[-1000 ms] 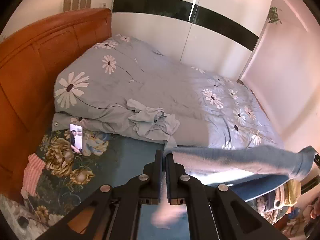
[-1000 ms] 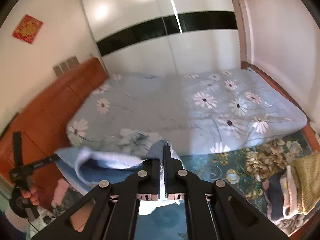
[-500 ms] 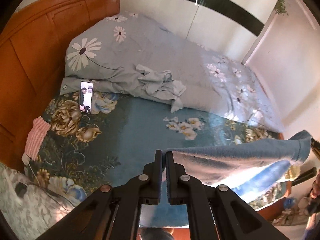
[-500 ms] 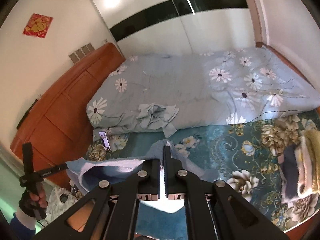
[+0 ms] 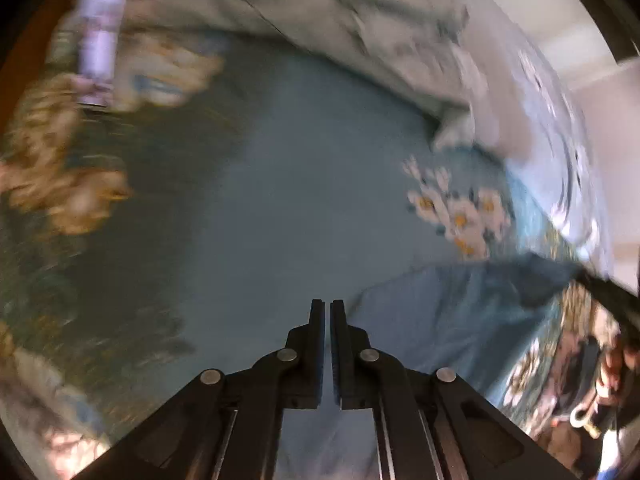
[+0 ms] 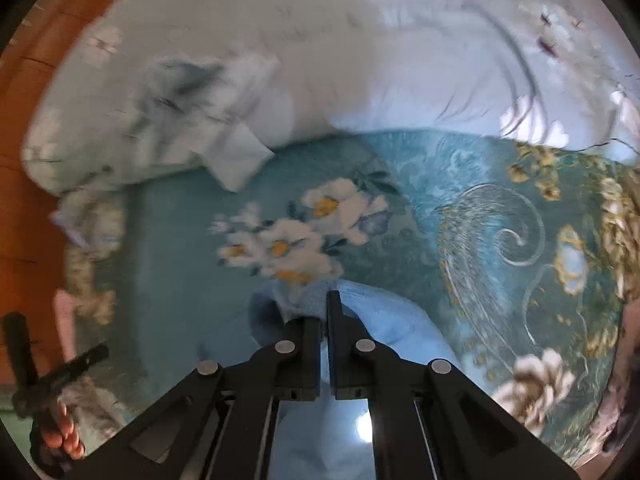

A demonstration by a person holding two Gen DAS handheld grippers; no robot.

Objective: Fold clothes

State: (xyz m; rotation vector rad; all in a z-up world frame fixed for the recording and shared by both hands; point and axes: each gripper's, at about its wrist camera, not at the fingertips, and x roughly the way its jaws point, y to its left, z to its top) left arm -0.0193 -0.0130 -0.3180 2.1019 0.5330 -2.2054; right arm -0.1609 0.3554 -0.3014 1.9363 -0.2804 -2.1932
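Note:
A light blue garment point(image 5: 448, 320) hangs stretched between my two grippers, low over the teal floral bedspread point(image 5: 260, 208). My left gripper point(image 5: 327, 308) is shut on one end of it; the cloth runs right to the other gripper at the frame's right edge. In the right wrist view my right gripper point(image 6: 324, 304) is shut on the other end of the garment point(image 6: 380, 320), which bunches around the fingertips. The left gripper's handle and the hand point(image 6: 48, 380) show at the lower left there. Both views are motion-blurred.
A grey daisy-print duvet point(image 6: 360, 72) lies bunched along the far side of the bed, with a crumpled grey garment point(image 6: 192, 92) on it. A phone point(image 5: 100, 40) lies at the far left near the wooden headboard point(image 6: 24, 128). Stacked clothes point(image 5: 576, 364) sit at the right.
Both grippers have tipped down and dropped closer to the bedspread, carrying the blue garment down with them. The wardrobe and walls have left the views.

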